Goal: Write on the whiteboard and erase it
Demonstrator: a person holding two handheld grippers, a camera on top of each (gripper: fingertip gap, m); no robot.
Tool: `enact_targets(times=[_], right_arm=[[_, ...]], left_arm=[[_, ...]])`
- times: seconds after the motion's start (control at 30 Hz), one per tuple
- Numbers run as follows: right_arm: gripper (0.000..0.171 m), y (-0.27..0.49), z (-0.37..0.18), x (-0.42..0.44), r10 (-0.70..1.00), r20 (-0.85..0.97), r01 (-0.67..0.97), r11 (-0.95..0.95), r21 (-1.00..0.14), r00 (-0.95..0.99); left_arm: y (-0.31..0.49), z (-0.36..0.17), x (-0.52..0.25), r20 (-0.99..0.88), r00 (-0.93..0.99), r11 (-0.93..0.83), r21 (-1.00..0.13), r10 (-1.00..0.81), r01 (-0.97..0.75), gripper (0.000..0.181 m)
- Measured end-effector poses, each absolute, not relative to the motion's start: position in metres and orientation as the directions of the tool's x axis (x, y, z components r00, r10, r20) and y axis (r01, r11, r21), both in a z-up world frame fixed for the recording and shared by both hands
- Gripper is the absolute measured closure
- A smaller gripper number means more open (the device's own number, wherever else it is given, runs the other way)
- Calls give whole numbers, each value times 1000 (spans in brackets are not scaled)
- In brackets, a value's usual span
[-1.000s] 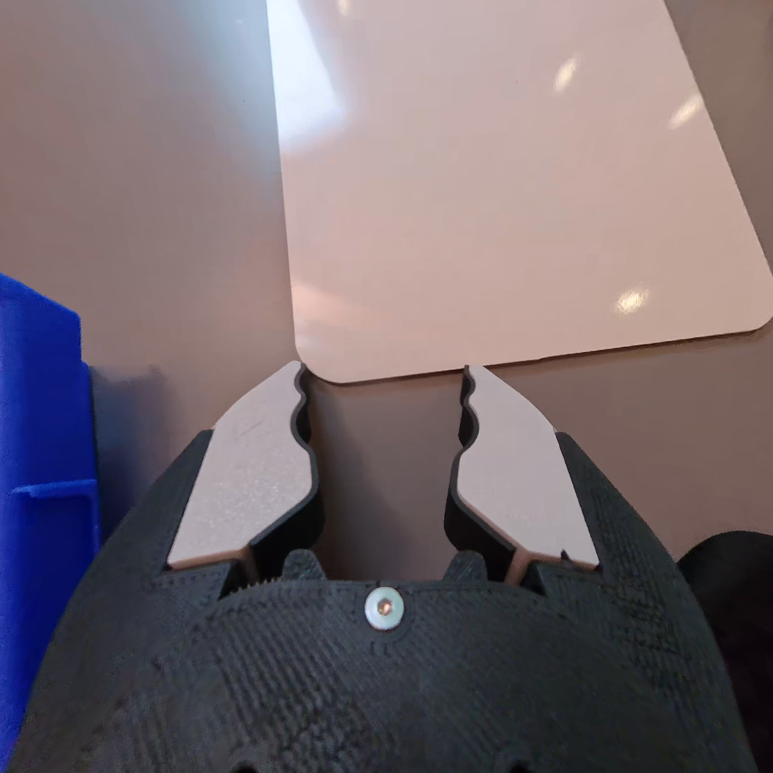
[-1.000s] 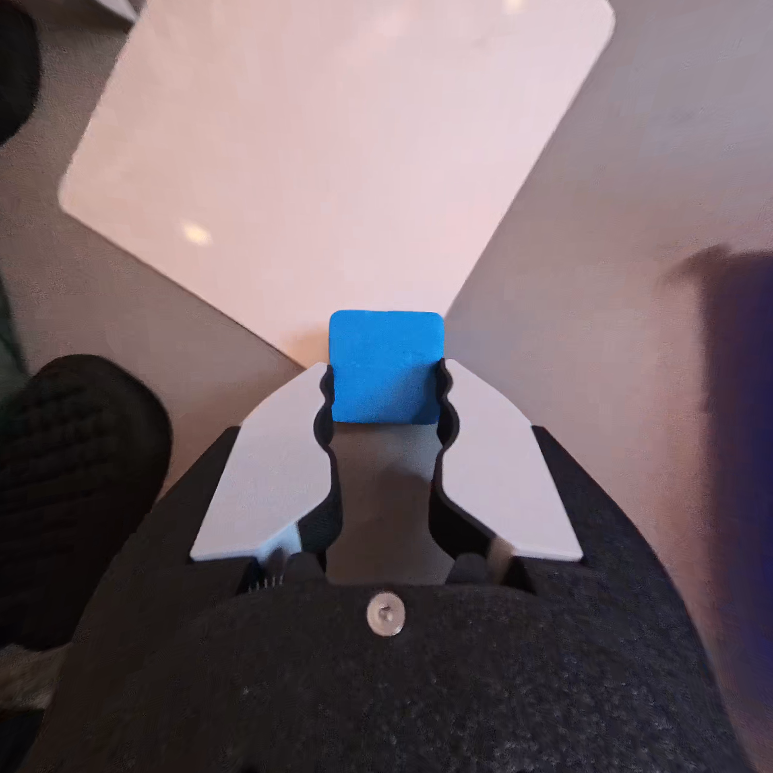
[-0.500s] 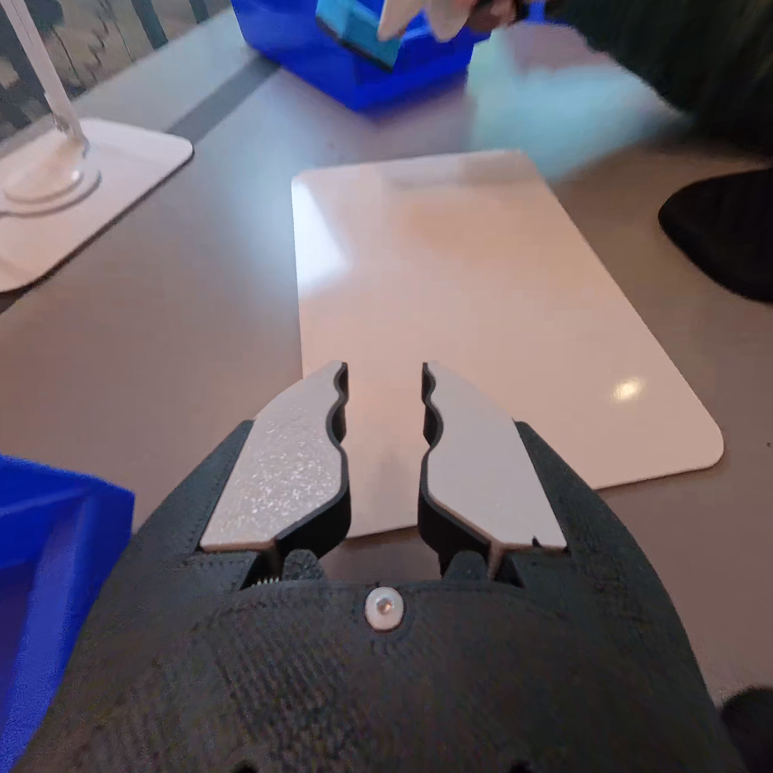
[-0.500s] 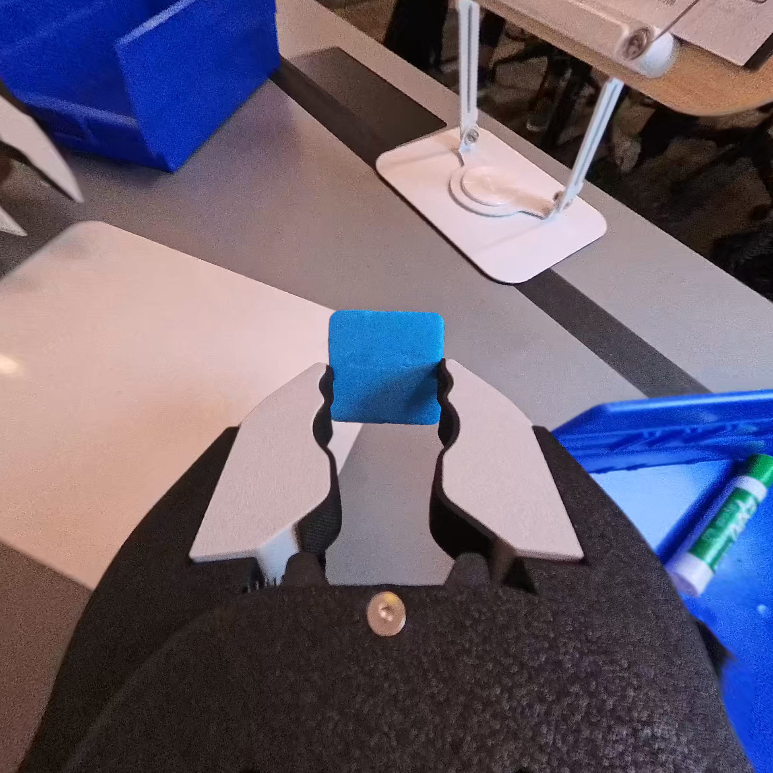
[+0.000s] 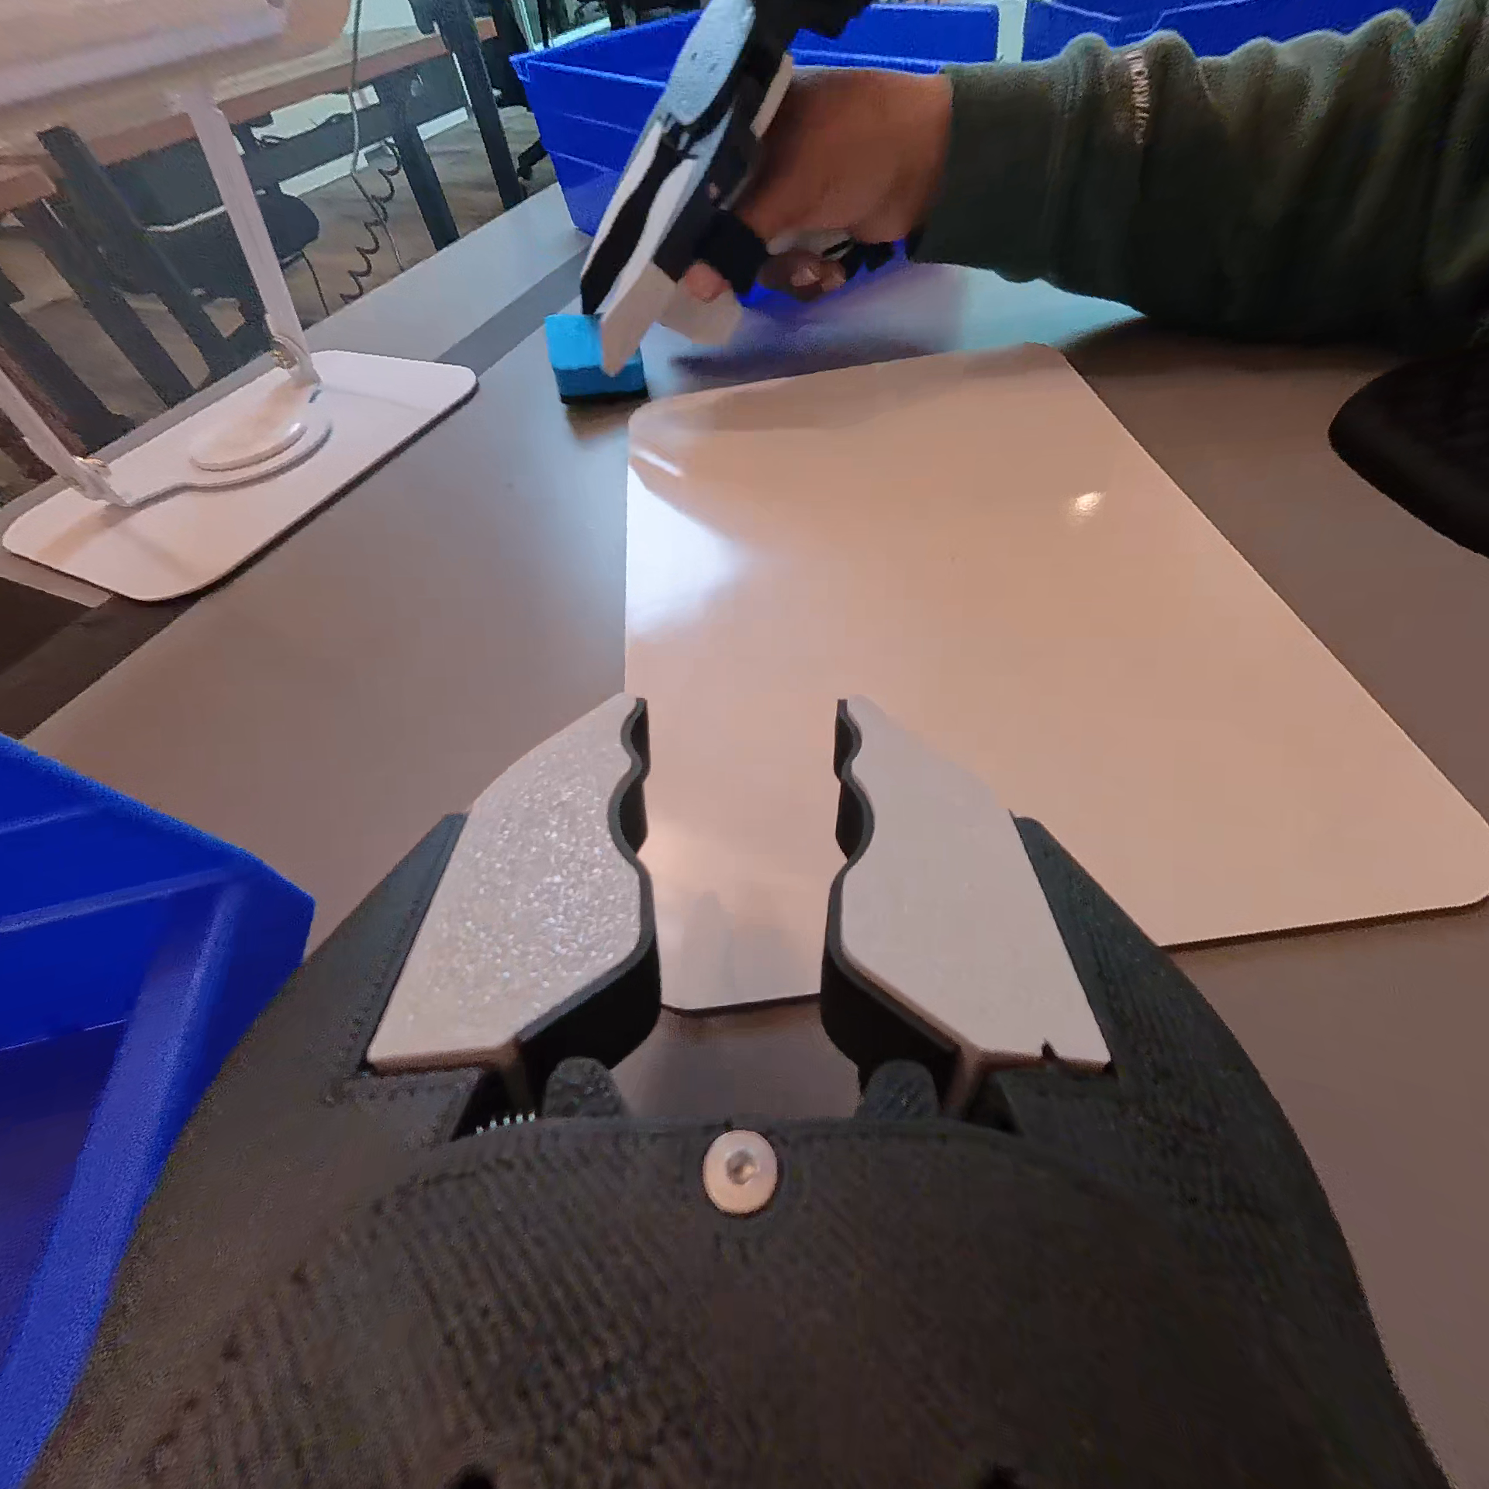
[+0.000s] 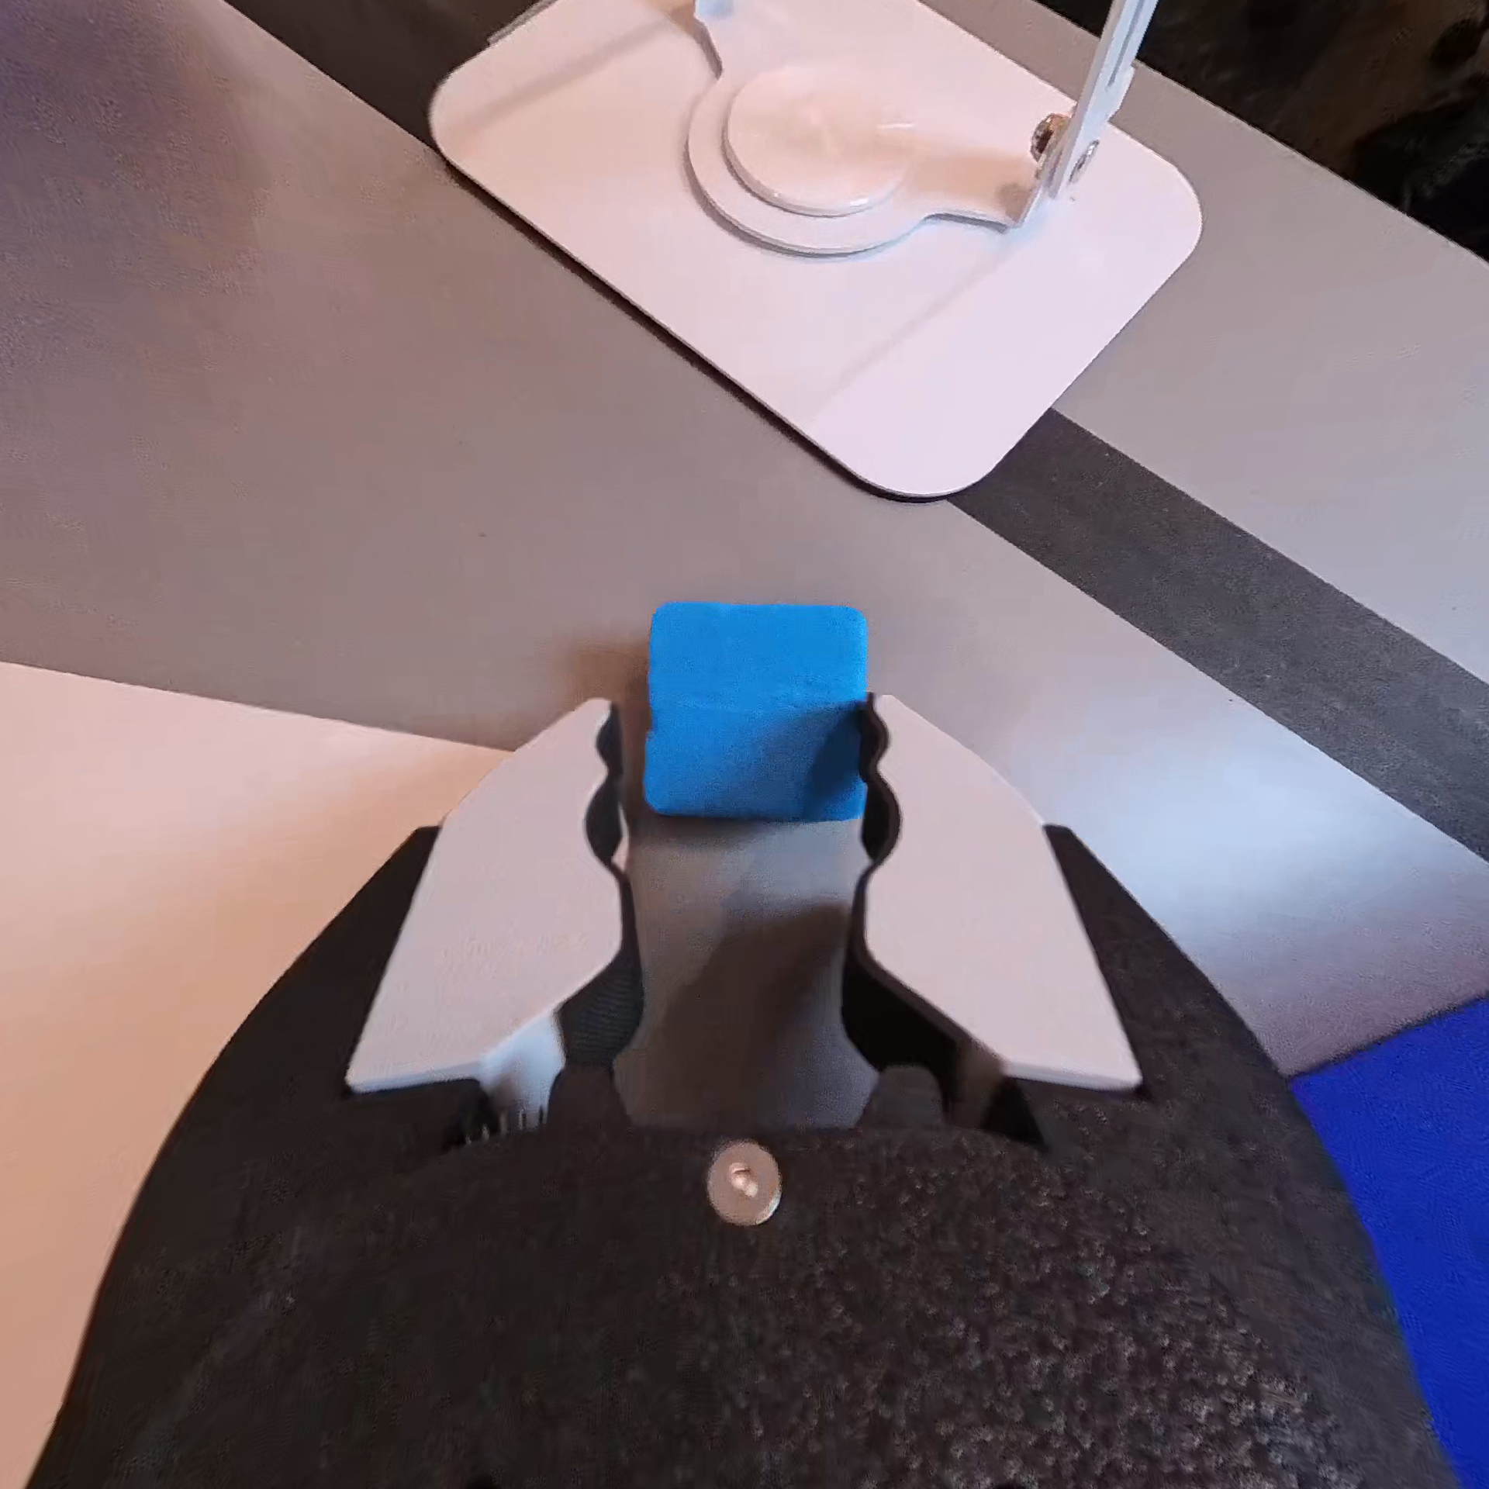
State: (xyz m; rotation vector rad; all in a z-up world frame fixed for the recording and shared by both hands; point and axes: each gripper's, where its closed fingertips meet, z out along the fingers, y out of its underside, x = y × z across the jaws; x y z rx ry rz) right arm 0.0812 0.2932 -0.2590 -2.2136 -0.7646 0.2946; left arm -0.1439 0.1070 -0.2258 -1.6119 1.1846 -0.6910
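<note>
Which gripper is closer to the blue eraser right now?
Right. The right gripper has its tongs around the blue eraser on the table past the whiteboard. The left gripper hovers open over the whiteboard's near end, far from it.

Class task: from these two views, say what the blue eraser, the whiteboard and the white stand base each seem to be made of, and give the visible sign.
Eraser: likely foam with a matte, grainy blue top; a darker layer shows underneath in the left wrist view.
Whiteboard: smooth, glossy sheet, showing glare and light spots; core material unclear.
Stand base: thin rigid plate, probably painted metal or plastic, satin white.
</note>
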Motion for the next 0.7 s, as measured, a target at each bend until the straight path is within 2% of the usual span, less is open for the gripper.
enact_targets(times=[0.03,0.07,0.17,0.33,0.47,0.57,0.63,0.7], right_arm=[[103,286,-253,80,621,33,435,-510,-742,783],[103,278,-242,81,636,48,438,-472,-765,770],[104,252,-217,88,668,73,433,-392,-811,741],[106,206,-229,107,713,-10,421,-424,-801,701],[110,183,-228,137,694,131,487,-346,-802,708],[110,183,-212,182,595,338,589,-295,-752,729],[108,190,-203,219,521,484,683,-307,-662,703],[97,190,-212,240,562,476,728,-414,-546,677]], left_arm=[[108,-224,-145,-99,365,-43,-931,-926,-362,135],[108,-223,-147,-93,369,-49,-933,-925,-358,133],[112,-221,-154,-100,381,-49,-931,-919,-362,132],[119,-222,-165,-112,408,-63,-917,-906,-393,129],[131,-214,-187,-197,483,-43,-897,-853,-441,128],[145,-202,-212,-216,577,-89,-886,-788,-455,124],[156,-202,-228,-229,619,-152,-852,-751,-500,116],[166,-210,-241,-274,629,-217,-778,-727,-589,107]])
